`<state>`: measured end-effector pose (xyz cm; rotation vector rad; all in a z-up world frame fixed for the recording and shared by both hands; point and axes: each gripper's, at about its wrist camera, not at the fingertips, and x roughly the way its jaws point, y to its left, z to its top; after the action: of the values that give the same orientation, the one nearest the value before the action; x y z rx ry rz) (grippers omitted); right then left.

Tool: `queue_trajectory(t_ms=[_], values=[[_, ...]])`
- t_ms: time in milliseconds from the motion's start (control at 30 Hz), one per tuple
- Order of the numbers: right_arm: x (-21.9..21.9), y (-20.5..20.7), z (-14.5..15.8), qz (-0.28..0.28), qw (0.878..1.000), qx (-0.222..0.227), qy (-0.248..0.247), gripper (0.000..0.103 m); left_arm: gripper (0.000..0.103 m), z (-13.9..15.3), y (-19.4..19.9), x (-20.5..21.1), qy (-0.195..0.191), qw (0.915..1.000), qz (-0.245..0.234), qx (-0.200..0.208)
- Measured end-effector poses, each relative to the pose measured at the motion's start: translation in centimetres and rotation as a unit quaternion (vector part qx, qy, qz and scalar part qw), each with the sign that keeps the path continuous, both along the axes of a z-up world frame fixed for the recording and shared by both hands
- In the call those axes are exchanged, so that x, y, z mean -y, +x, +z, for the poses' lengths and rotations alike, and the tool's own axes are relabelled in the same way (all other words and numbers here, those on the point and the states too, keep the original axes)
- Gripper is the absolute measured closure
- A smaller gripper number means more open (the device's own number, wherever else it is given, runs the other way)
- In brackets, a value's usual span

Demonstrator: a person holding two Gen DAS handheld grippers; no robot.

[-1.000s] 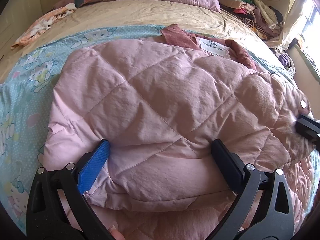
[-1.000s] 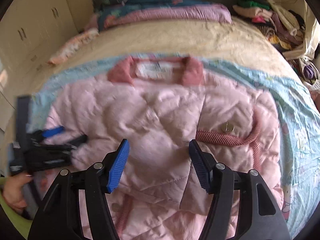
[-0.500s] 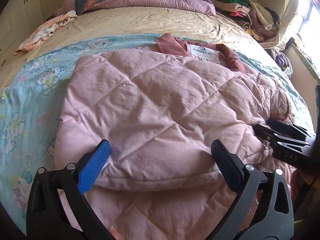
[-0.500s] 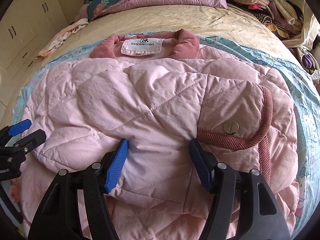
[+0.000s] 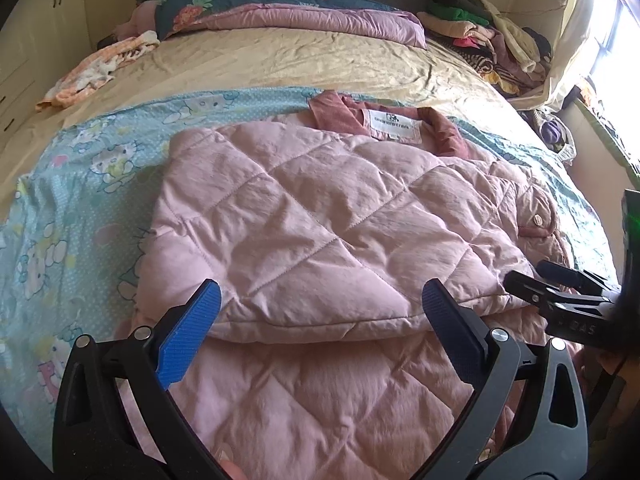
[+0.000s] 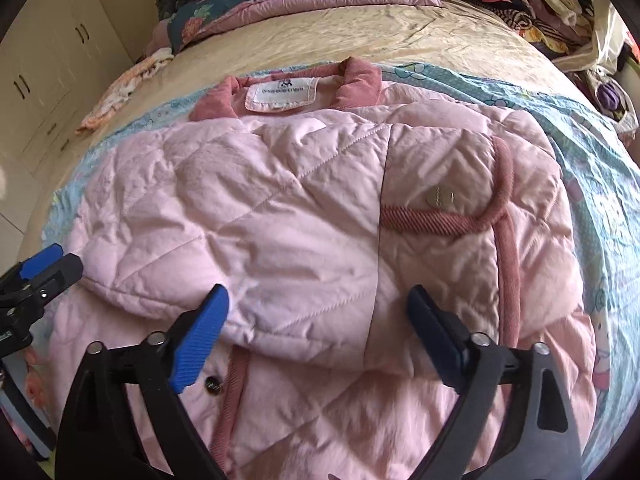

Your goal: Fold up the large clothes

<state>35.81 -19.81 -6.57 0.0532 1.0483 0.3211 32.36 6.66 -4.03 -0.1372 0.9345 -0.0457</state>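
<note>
A pink quilted jacket (image 5: 320, 208) lies on the bed, its lower part folded up over the body; the dark pink collar and white label (image 6: 282, 94) point away from me. My left gripper (image 5: 320, 294) is open, just short of the fold's edge and touching nothing. It also shows at the left edge of the right wrist view as the left gripper (image 6: 52, 264). My right gripper (image 6: 318, 296) has its jaws opening wide; the fold's edge lies between them, and the pads do not press on it. A corded pocket with a metal snap (image 6: 440, 196) sits on the right.
A light blue cartoon sheet (image 5: 80, 184) lies under the jacket on a beige bedspread (image 5: 280, 60). A floral quilt (image 5: 280, 8) lies at the head, a clothes pile (image 5: 488, 36) at the back right, and an orange-white cloth (image 5: 96, 72) at the left. Cupboards (image 6: 48, 72) line the left wall.
The left gripper has drawn back and risen off the fold, which now lies beyond its tips. The right gripper's jaws have spread much wider around the fold's edge.
</note>
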Motion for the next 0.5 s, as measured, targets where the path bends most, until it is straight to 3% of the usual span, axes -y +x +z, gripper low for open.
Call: queue_trajectory(t_ms=[500], values=[[1.6,-4.4,4.2,-0.009,0.999,0.042,0.032,0.009,0.009,2.7,-2.5,-0.8,-0.004,0.9997,0.01,0.022]])
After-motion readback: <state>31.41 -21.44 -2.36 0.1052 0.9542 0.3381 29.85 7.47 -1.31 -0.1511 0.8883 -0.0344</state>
